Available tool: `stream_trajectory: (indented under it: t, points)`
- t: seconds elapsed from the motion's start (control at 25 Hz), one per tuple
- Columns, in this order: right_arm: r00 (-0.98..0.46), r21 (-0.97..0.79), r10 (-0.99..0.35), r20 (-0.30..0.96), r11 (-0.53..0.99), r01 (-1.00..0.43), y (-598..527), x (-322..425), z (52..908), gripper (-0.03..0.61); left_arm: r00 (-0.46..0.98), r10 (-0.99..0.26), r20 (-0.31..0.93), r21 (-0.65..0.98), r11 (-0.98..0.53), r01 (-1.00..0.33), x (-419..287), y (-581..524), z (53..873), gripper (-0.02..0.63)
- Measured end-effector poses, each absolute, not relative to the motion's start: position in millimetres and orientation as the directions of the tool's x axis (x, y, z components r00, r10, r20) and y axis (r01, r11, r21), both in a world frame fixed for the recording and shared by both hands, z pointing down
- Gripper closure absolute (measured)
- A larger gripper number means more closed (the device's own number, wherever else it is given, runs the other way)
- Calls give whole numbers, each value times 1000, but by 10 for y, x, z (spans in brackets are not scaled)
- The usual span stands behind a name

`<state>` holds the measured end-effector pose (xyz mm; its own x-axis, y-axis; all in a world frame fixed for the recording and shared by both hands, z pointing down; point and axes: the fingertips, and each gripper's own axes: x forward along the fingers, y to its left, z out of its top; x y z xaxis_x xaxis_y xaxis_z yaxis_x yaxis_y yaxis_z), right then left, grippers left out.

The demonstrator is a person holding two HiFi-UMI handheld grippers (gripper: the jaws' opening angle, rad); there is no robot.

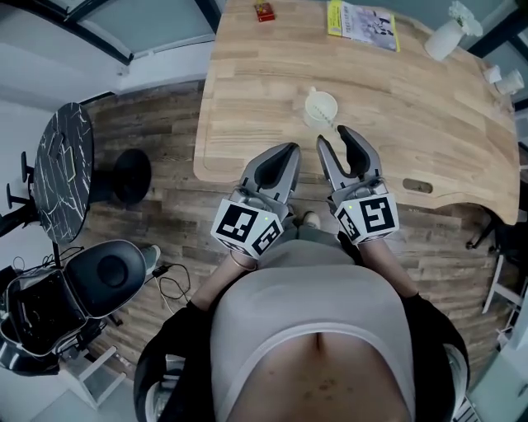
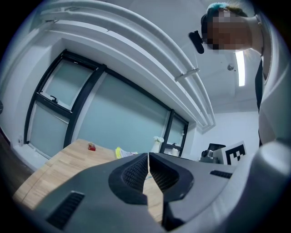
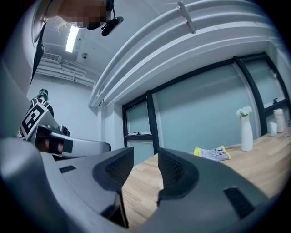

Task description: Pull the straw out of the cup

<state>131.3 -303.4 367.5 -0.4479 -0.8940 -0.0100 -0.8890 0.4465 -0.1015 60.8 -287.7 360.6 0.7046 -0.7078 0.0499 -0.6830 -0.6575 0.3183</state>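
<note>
A pale translucent cup (image 1: 320,109) stands upright on the wooden table (image 1: 247,91), a short way in from its near edge. A thin pale strip, seemingly the straw (image 1: 329,126), lies on the table just in front of the cup. My right gripper (image 1: 334,136) is open with nothing between its jaws, its tips just short of the cup and beside that strip; the right gripper view (image 3: 145,160) shows bare table through the gap. My left gripper (image 1: 291,151) is shut and empty over the table's near edge, left of the cup; its pads meet in the left gripper view (image 2: 148,170).
A yellow booklet (image 1: 361,21), a small red box (image 1: 264,11) and a white vase (image 1: 445,37) sit at the table's far side, with small bottles (image 1: 503,79) at the right edge. Left of the table are a black stool (image 1: 62,169) and a chair (image 1: 107,276).
</note>
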Motion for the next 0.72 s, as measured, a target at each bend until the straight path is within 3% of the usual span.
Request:
stream_trajectory:
  t: [0.72]
  points:
    - [-429, -101, -900, 77, 421, -902, -3337, 1438, 4175, 403, 649, -749, 134, 332, -583, -742, 355, -2791, 3881, 600]
